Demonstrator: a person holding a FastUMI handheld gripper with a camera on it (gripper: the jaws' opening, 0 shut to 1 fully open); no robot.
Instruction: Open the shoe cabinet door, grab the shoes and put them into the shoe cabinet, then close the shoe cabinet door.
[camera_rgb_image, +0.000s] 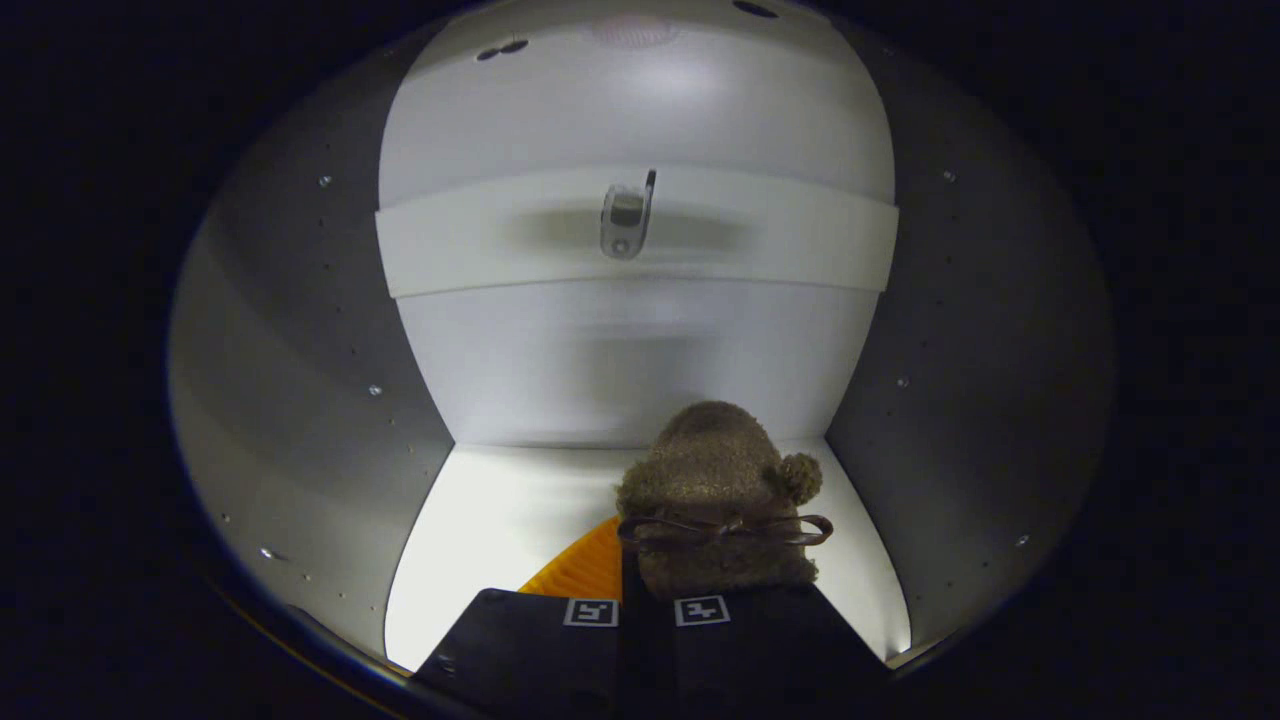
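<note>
A fuzzy brown shoe with a thin bow and a small pom-pom sticks out just ahead of my fingers, toe pointing into the cabinet. Its orange sole shows beside the left finger. My gripper is shut on the shoe's rear part, the two fingers nearly together. The shoe is inside the white shoe cabinet, over its bright floor and short of the back wall. I cannot tell whether the shoe touches the floor.
A white crossbar runs across the back wall, with a small metal fitting at its middle. Grey side walls with rows of small pegs close in on both sides. Floor room lies left of the shoe.
</note>
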